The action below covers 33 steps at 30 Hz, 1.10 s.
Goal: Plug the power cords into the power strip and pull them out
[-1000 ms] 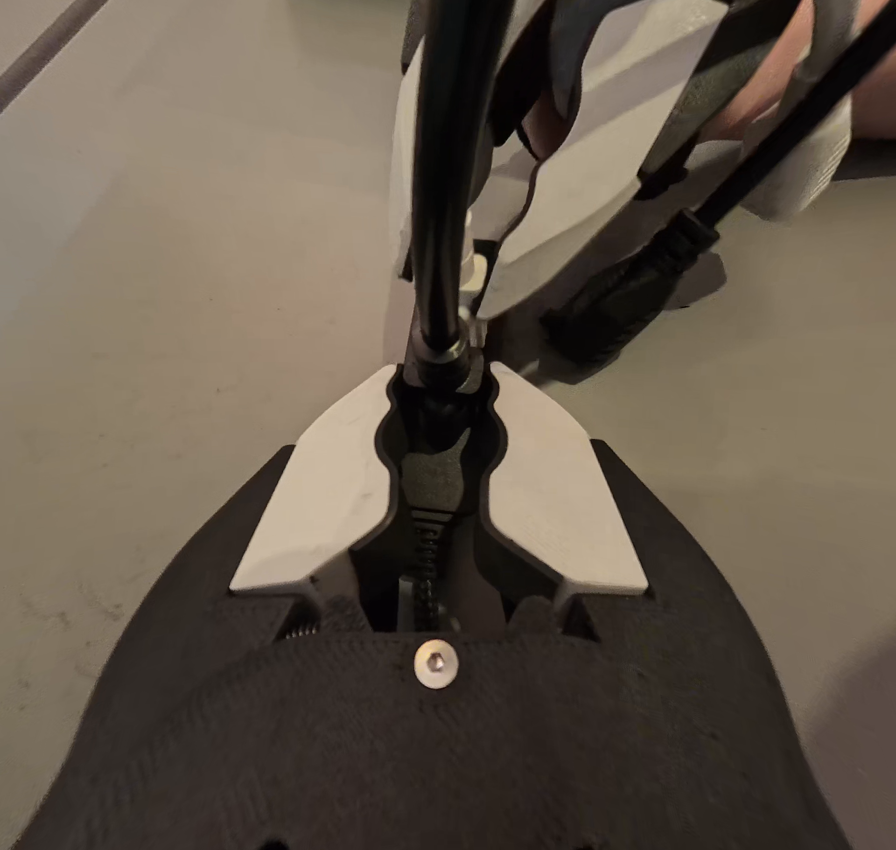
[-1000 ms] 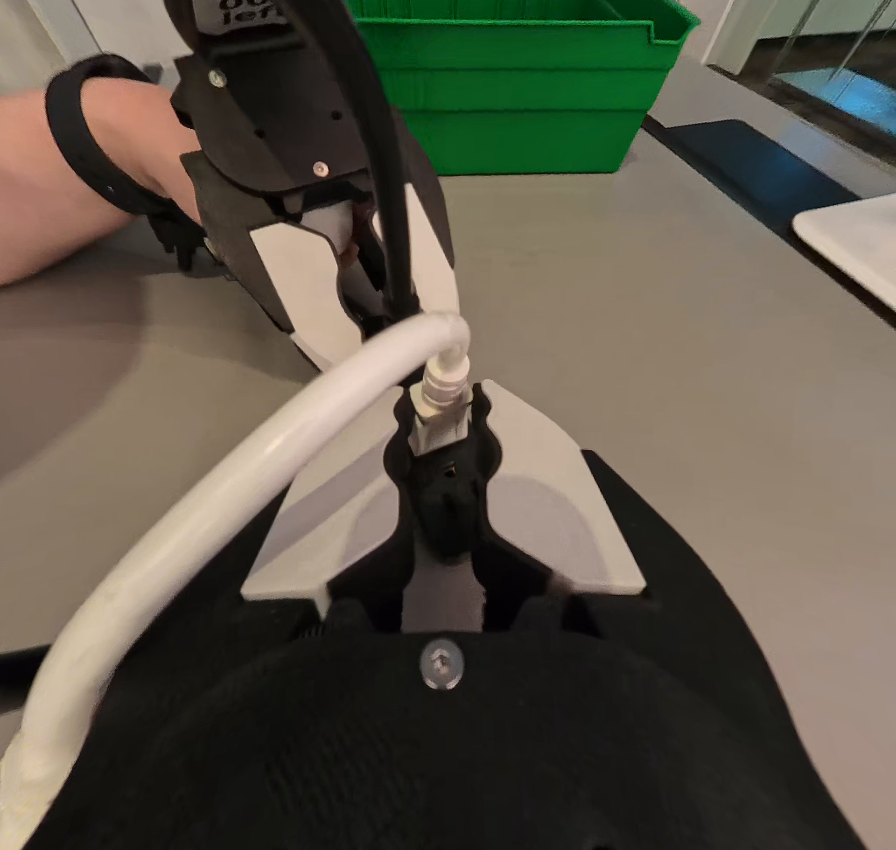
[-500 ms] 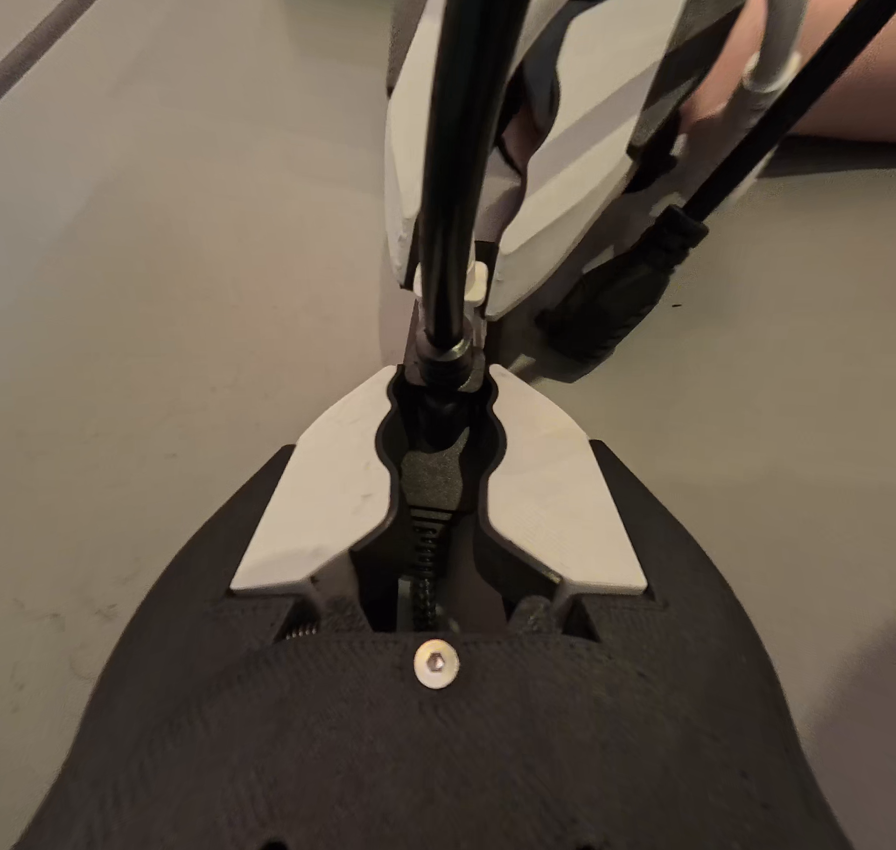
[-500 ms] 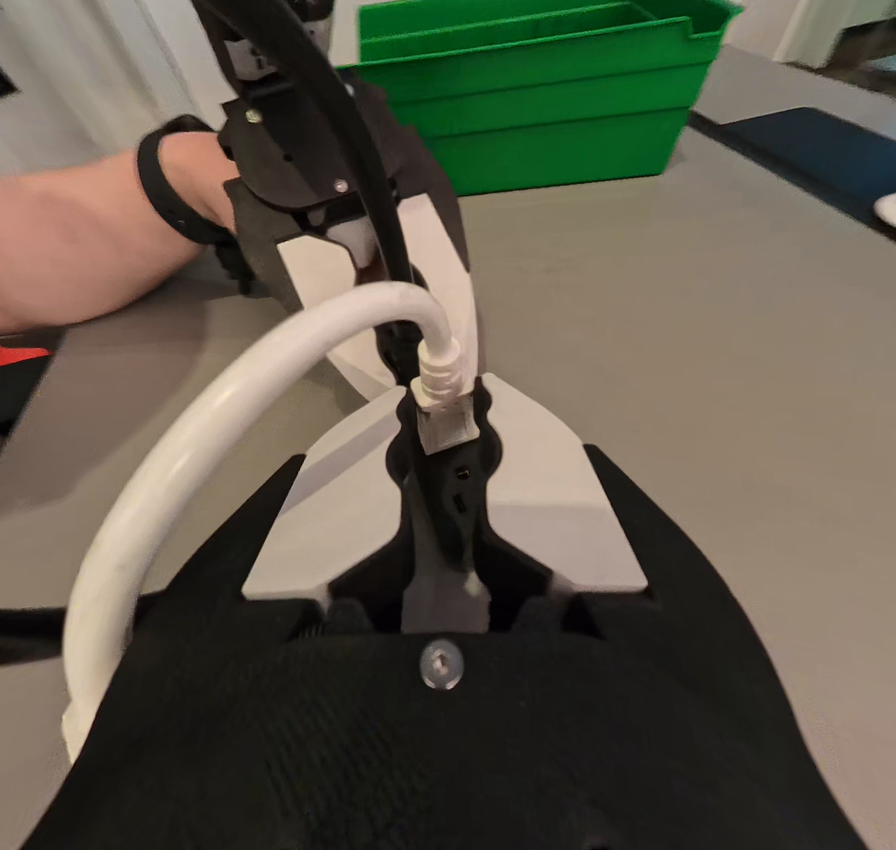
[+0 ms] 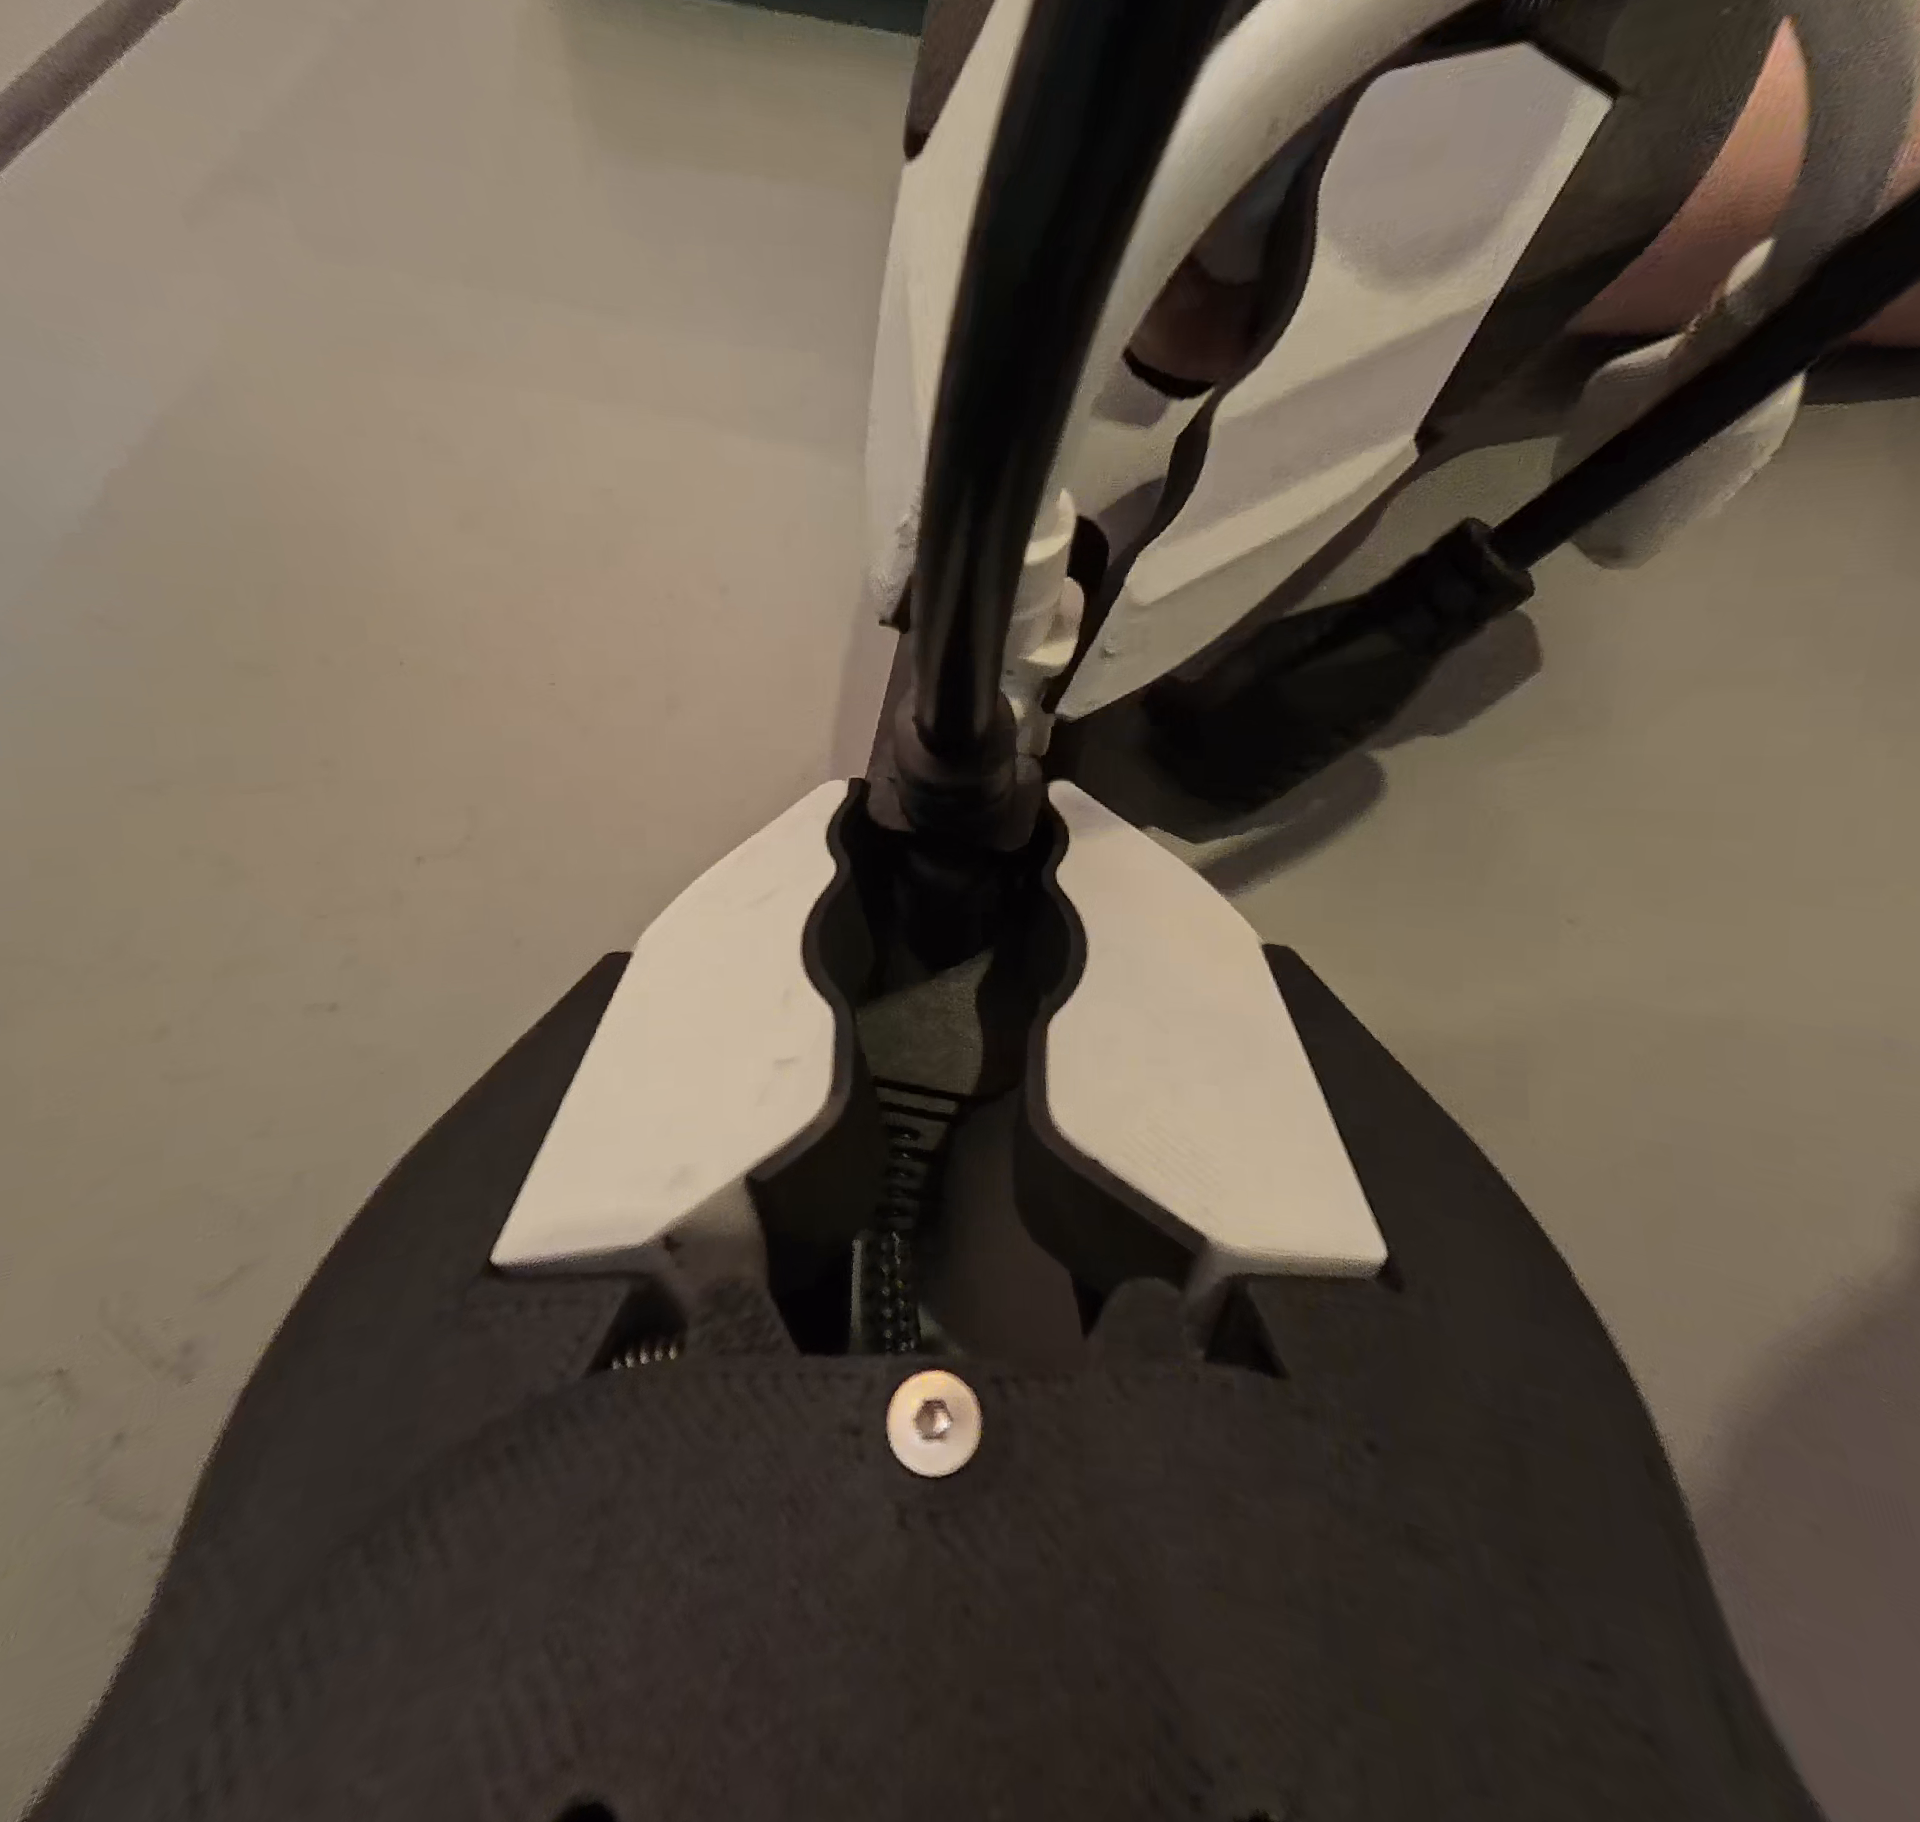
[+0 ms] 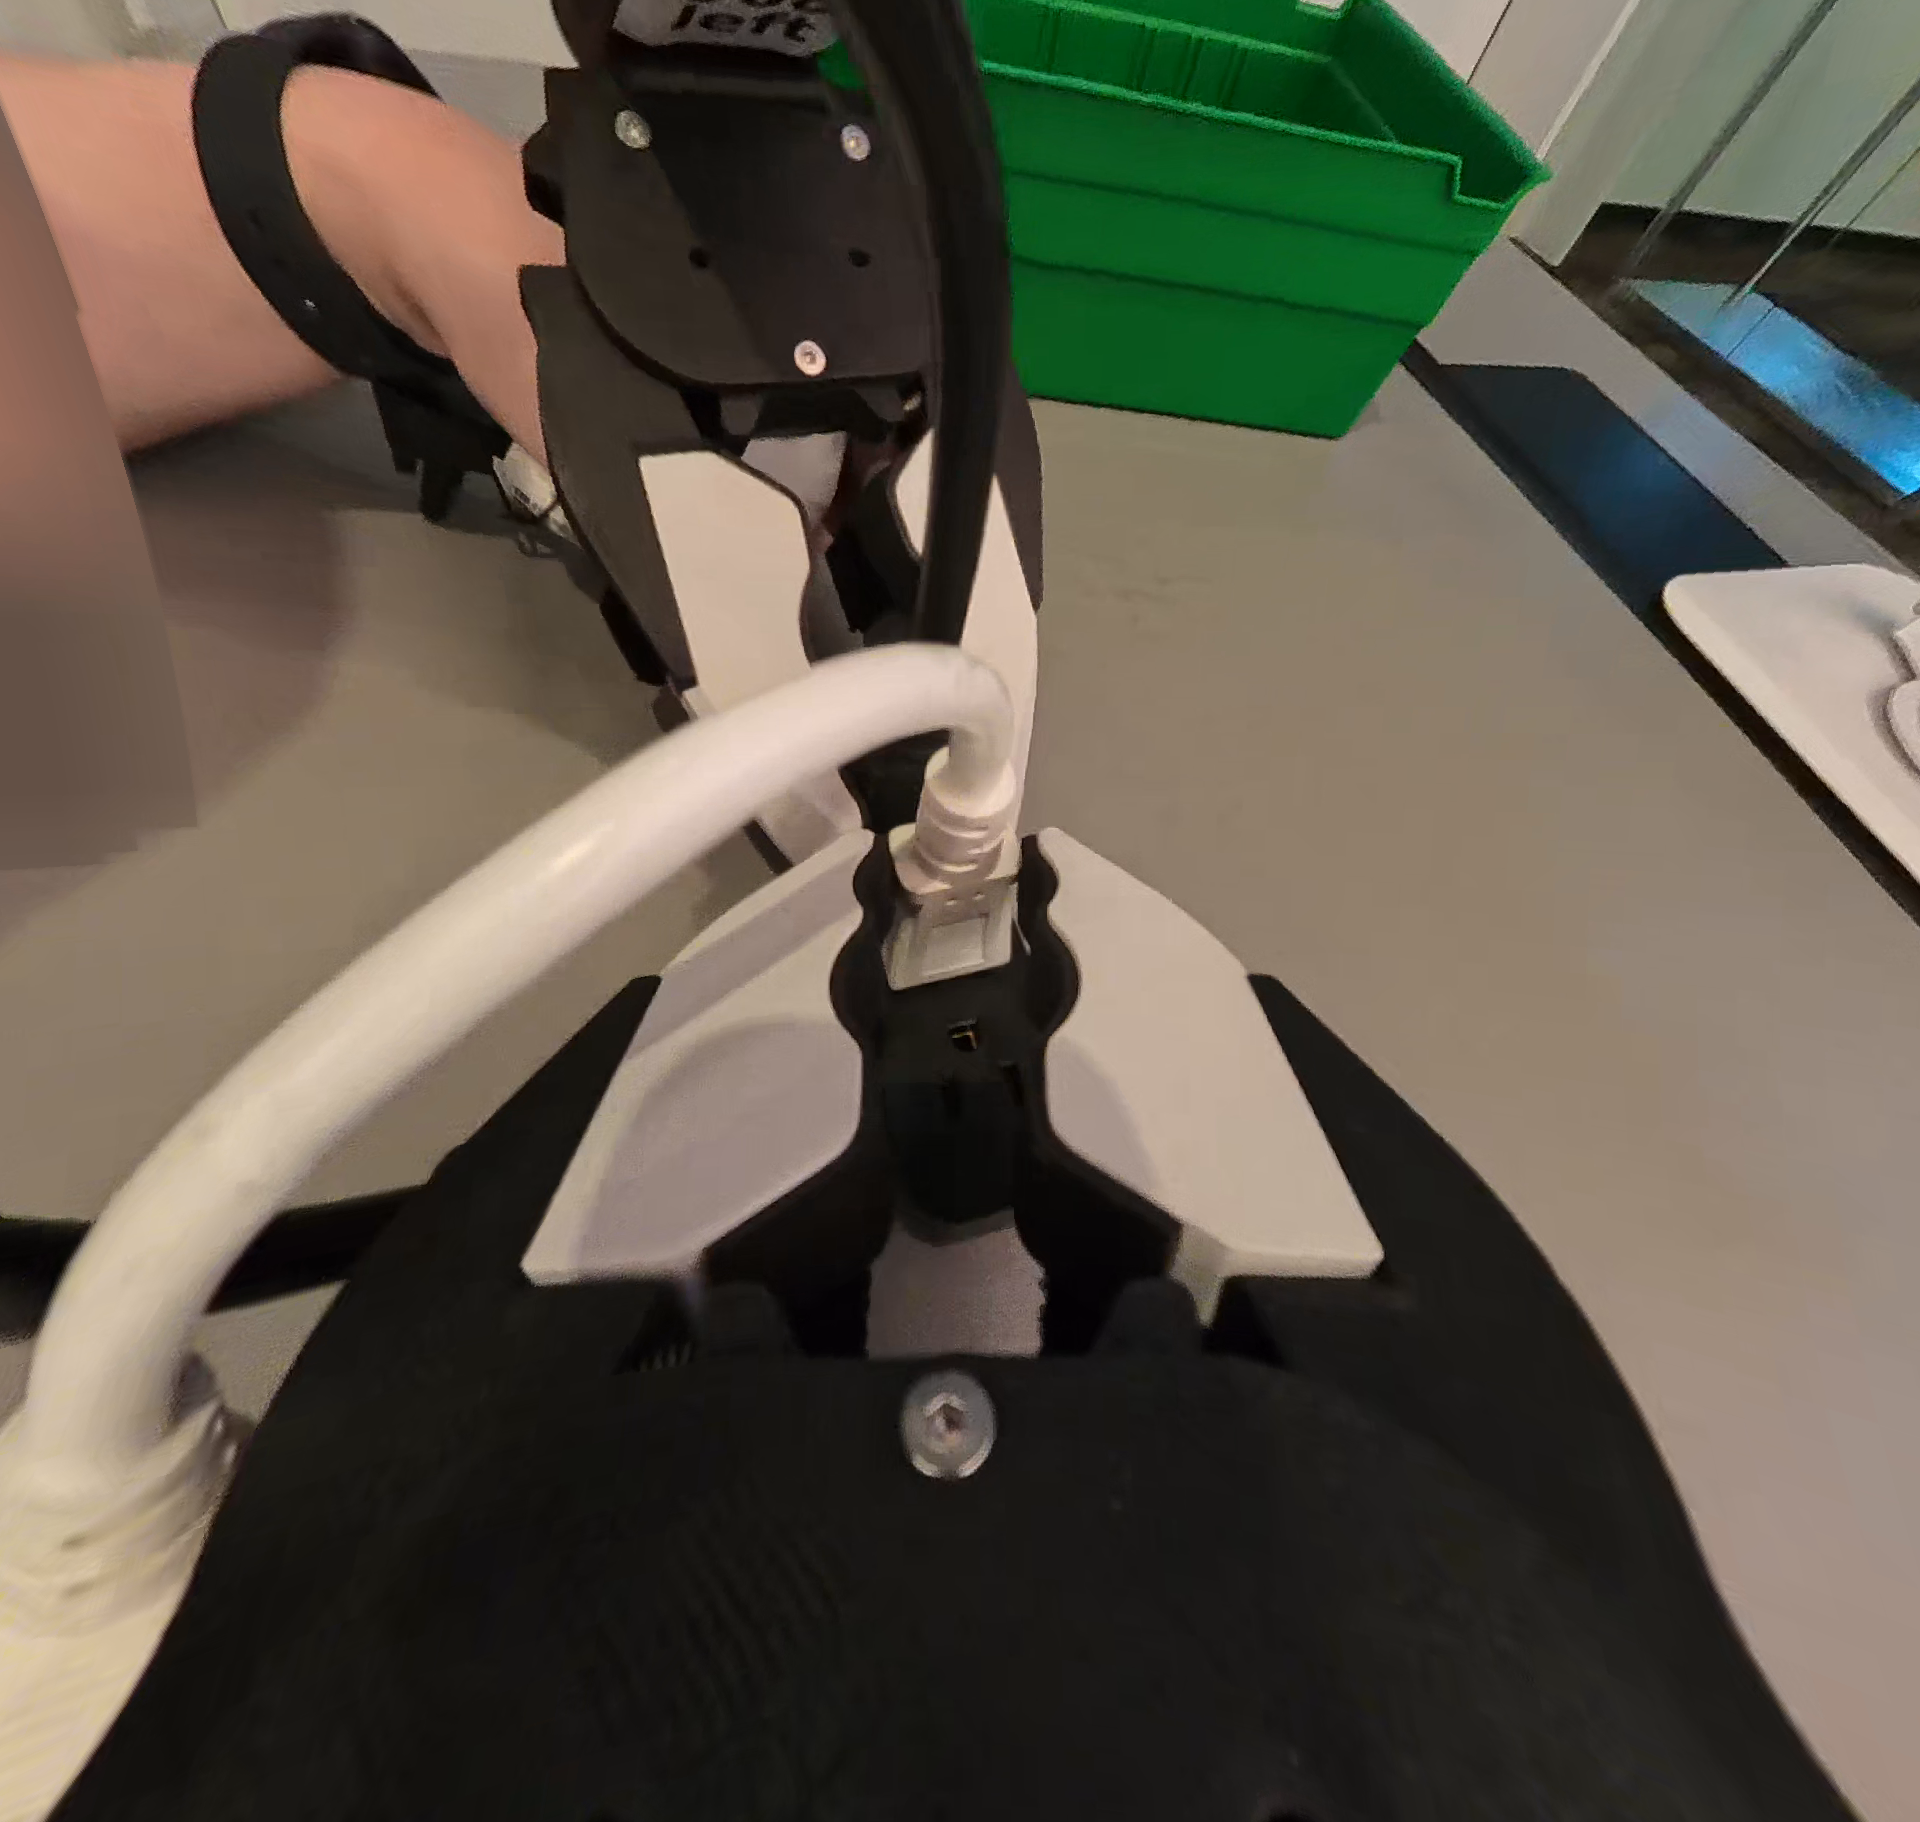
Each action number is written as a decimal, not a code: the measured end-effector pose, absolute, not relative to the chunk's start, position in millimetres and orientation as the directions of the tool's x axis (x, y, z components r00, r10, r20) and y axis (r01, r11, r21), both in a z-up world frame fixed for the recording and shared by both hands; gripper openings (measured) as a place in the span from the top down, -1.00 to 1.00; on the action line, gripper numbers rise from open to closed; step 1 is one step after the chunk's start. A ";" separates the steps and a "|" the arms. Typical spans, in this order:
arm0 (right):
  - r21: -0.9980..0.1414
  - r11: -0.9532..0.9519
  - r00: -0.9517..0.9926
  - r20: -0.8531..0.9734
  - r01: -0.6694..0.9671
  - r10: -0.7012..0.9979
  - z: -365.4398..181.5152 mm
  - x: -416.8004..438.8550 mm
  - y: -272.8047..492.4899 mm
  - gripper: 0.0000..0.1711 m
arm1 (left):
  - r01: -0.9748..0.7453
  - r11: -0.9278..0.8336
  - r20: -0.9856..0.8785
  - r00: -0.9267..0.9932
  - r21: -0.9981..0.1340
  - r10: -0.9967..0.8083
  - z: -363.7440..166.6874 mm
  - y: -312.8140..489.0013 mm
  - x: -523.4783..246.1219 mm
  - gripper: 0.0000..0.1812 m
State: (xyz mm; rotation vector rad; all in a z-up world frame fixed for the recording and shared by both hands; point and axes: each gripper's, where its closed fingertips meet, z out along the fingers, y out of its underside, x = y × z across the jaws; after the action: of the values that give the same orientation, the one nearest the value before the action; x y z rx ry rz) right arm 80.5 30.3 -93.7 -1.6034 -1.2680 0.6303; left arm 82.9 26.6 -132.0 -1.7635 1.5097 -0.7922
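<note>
My left gripper (image 5: 951,798) is shut on the black plug (image 5: 948,842) of a thick black cord (image 5: 1003,318) that rises from its tips. My right gripper (image 6: 951,842) is shut on the grey-white end piece (image 6: 948,925) of a white cord (image 6: 468,941) that arcs off to the left. The two grippers face each other tip to tip just above the table. The left gripper (image 6: 821,733) shows in the right wrist view, and the right gripper's white fingers (image 5: 1299,484) show in the left wrist view. Whether the two cord ends touch is hidden.
A second black plug (image 5: 1340,671) with its cord lies on the grey table (image 5: 416,525) beside the right gripper. A green bin (image 6: 1195,245) stands behind. A white tray (image 6: 1818,692) and a dark mat (image 6: 1621,484) lie at the right. A person's arm with a black wristband (image 6: 270,214) is at the left. The grippers are tip to tip, or close to it.
Both grippers stay shut on their cord ends, tip to tip. The right gripper has tilted, so the white cord's arc now shows wide in the left wrist view.
</note>
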 end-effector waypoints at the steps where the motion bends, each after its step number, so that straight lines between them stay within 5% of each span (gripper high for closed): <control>1: -0.901 -0.006 0.326 0.151 0.434 0.933 -93.4 80.2 31.7 0.78 | -0.579 -0.100 0.016 0.148 -0.810 -0.989 -131.6 27.3 82.8 0.68; 6: -0.932 -0.141 0.313 -0.032 0.332 0.949 -96.0 89.6 38.2 0.76 | -0.580 -0.107 0.009 0.168 -0.808 -0.986 -134.2 30.5 82.3 0.68; 13: -0.909 -0.067 0.346 0.087 0.411 0.934 -93.2 82.1 34.8 0.78 | -0.587 -0.102 0.015 0.152 -0.803 -0.988 -133.4 28.5 81.4 0.68; 18: -0.929 -0.184 0.344 -0.067 0.320 0.937 -96.2 89.5 43.1 0.76 | -0.586 -0.121 0.009 0.191 -0.801 -0.982 -135.2 34.4 80.7 0.68; 27: -0.901 -0.013 0.366 0.163 0.434 0.916 -87.1 79.8 41.0 0.79 | -0.589 -0.100 0.004 0.163 -0.802 -0.987 -135.1 30.1 84.2 0.68; 33: -0.990 0.005 0.493 0.075 0.141 0.867 -28.8 125.0 57.3 0.73 | -0.582 -0.099 0.007 0.158 -0.807 -0.987 -134.8 29.5 82.4 0.69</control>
State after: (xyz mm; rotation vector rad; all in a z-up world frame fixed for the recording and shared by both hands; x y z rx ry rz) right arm 125.0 57.3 -28.8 -1.4777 -0.9269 0.7205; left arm 82.4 29.5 -134.8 -1.7665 1.5013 -0.7696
